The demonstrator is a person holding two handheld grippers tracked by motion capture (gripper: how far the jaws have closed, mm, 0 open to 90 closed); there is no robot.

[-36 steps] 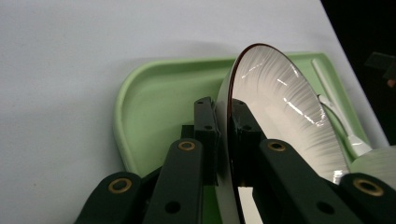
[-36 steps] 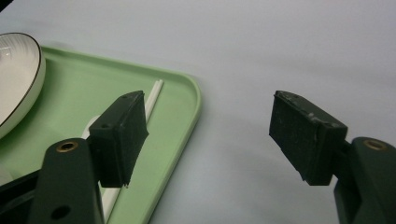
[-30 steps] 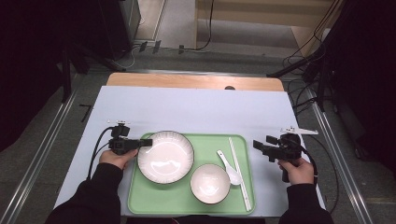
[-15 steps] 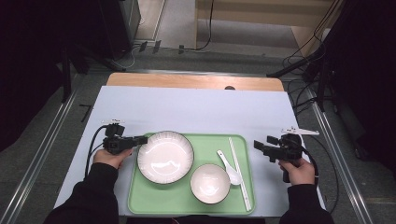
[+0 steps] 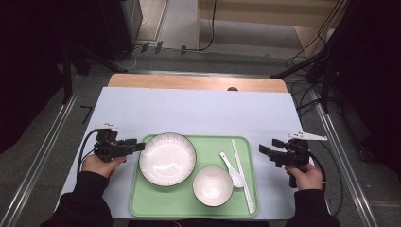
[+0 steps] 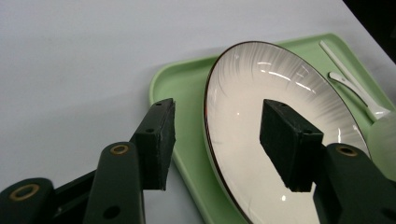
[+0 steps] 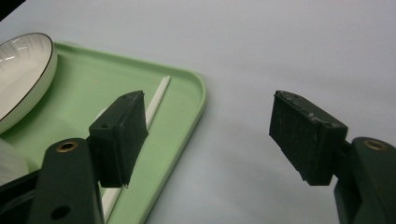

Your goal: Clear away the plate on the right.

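- At the left rim of the white ribbed ceramic plate [image 5: 167, 159] sits my left gripper [image 5: 138, 146], jaws pointing rightward at it; the plate rests on the left half of the light green plastic tray [image 5: 184, 210], tilted in the left gripper view with its near edge raised off the tray floor
- Left jaws have just been opening and now stand apart; the plate's dark-lined rim runs up between them in the left gripper view, but neither pad [image 6: 159, 140] presses on it; grip released, nothing held
- Rim lies just ahead of my left fingertips, running crosswise to the jaws; any re-grip would be a short push forward, any retreat a pull back over the pale grey table [image 5: 198, 113]
- Right gripper [image 5: 262, 151] hovers beyond the tray's right edge, jaws wide, nothing between them; white plastic chopsticks [image 5: 242, 175] lie lengthwise along that edge, the nearest thing to it
- Small white bowl [image 5: 213, 185] and white ceramic spoon [image 5: 231, 171] sit between; left hand is clearly nearer the plate
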